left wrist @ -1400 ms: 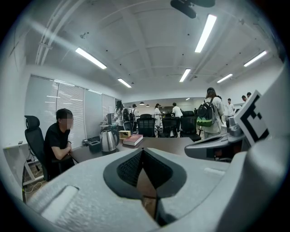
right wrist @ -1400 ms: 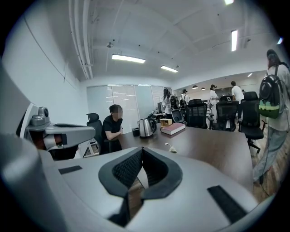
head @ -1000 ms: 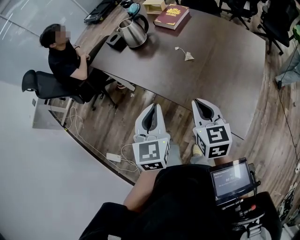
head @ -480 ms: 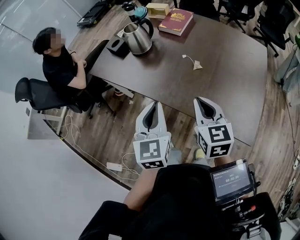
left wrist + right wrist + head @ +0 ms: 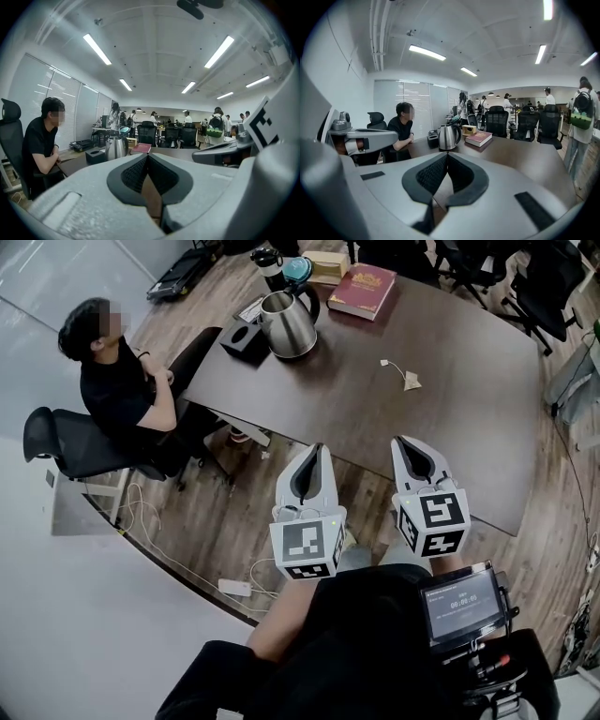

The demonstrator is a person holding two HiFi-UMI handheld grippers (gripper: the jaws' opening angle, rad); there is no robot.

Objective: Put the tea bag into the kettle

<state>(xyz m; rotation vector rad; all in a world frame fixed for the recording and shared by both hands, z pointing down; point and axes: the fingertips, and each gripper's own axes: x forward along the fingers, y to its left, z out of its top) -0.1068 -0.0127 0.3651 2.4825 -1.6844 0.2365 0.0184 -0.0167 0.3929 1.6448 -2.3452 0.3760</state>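
Currently the small pale pyramid-shaped tea bag (image 5: 411, 381) with its string lies flat on the dark brown table (image 5: 469, 427), well apart from the stainless steel kettle (image 5: 289, 322), to the kettle's right and on the wearer's side of it. Both grippers are held short of the table's near edge, above wooden floor, well apart from the tea bag. The right gripper (image 5: 405, 444) is the nearer one, the left gripper (image 5: 314, 454) beside it. Each has its jaws together at the tips with nothing between them. A red hardcover book (image 5: 367, 291) lies just right of the kettle.
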